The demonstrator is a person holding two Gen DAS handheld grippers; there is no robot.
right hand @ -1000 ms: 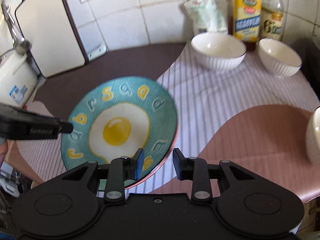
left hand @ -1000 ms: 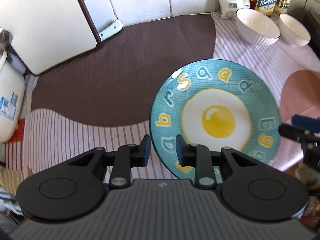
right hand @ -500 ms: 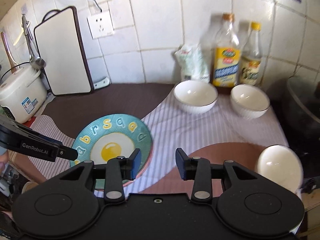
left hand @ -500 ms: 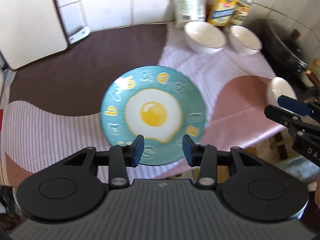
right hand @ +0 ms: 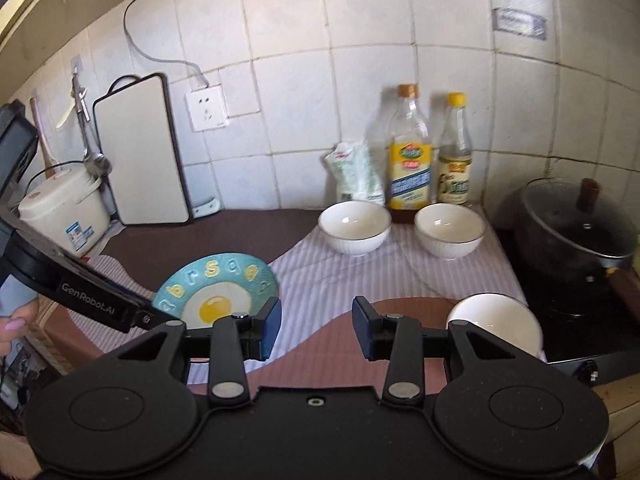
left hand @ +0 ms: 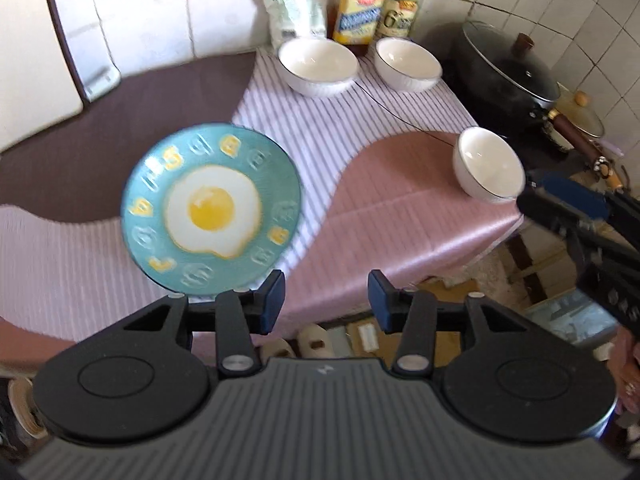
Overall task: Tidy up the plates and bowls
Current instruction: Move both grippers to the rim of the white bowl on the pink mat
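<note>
The blue fried-egg plate (left hand: 211, 209) lies flat on the striped cloth (left hand: 356, 128) just ahead and left of the left gripper (left hand: 326, 304), whose fingers are spread wide with nothing between them. The right gripper (right hand: 316, 330) is likewise wide open and empty, the plate just beyond its left finger and a white bowl (right hand: 496, 322) near the counter's edge beyond its right. Farther back two more bowls (right hand: 355, 226) stand side by side before two bottles (right hand: 411, 160), a lidded black pot (right hand: 576, 232) to their right.
</note>
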